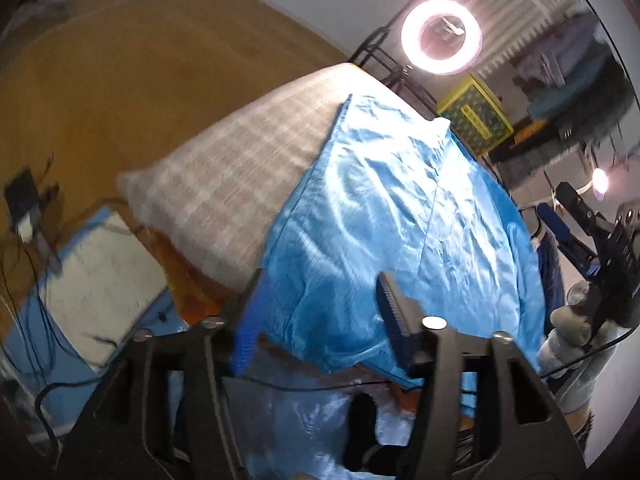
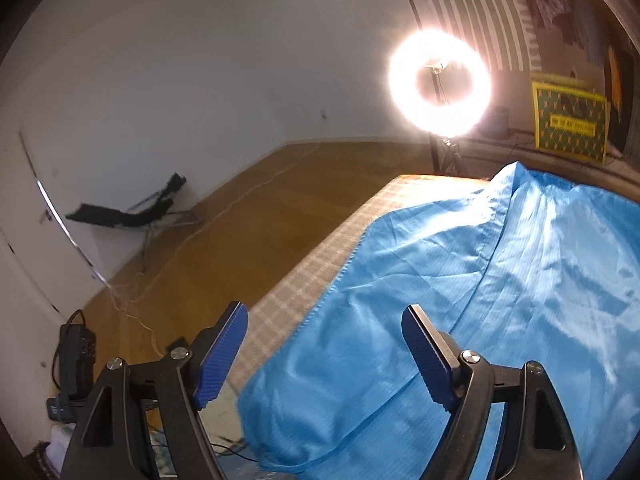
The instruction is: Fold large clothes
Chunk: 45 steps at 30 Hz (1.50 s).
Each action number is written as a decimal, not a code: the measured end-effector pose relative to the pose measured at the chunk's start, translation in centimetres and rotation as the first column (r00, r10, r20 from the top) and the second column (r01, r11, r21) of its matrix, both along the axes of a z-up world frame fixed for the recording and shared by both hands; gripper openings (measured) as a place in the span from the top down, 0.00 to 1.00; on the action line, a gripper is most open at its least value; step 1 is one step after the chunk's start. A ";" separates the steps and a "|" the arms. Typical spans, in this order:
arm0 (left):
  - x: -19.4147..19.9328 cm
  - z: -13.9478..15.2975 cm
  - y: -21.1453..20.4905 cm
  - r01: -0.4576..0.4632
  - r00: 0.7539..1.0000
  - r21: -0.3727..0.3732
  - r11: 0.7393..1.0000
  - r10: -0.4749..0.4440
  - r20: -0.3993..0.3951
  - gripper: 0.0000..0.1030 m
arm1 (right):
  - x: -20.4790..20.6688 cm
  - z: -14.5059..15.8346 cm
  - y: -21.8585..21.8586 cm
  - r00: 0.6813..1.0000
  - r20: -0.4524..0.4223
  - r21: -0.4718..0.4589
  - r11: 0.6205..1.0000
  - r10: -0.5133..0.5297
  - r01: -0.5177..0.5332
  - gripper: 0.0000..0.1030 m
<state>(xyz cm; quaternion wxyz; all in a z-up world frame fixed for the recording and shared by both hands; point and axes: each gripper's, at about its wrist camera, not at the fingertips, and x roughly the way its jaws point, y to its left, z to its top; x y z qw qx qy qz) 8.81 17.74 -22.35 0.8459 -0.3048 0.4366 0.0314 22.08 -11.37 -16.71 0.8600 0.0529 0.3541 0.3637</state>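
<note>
**Slippery cloth near the table's edge**

We hold both claws over the blue garment (image 2: 480, 300), which lies spread on the checked table (image 2: 320, 280), its near hem hanging off the edge. Our right gripper (image 2: 326, 354) gapes wide and holds nothing; so does our left gripper (image 1: 316, 320). We judge the glossy fabric could slide floorward if we pinch only one layer.

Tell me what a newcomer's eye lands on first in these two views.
The glaring ring light on its stand beyond the far end of the table draws the eye first. Next is the shiny blue garment spread over the checked cloth on the table. In the foreground, the right hand-held gripper hangs open over the garment's near edge.
</note>
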 end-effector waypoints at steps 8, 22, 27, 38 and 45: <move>4.1 -5.8 1.3 0.002 0.993 -0.058 0.998 -0.009 -0.115 0.40 | 2.4 -3.7 -1.8 0.989 -0.144 0.030 0.999 0.043 -0.039 0.46; 9.1 -11.5 3.0 0.014 0.984 -0.242 0.970 -0.056 -0.169 0.40 | 6.5 -13.3 1.9 0.924 -0.380 -0.060 0.996 0.032 -0.059 0.64; 9.5 -11.5 3.1 0.029 0.988 -0.257 0.966 -0.067 -0.140 0.40 | 6.7 -15.3 3.2 0.921 -0.389 -0.125 0.988 0.033 -0.088 0.65; 9.9 -9.5 1.4 0.081 0.992 -0.206 0.975 -0.099 -0.080 0.98 | 6.7 -17.6 4.7 0.911 -0.413 -0.217 0.972 -0.013 -0.085 0.65; 9.7 -4.4 -2.5 0.191 0.981 -0.043 0.981 -0.189 0.047 0.99 | 7.0 -17.4 4.2 0.898 -0.440 -0.184 0.980 -0.009 -0.081 0.64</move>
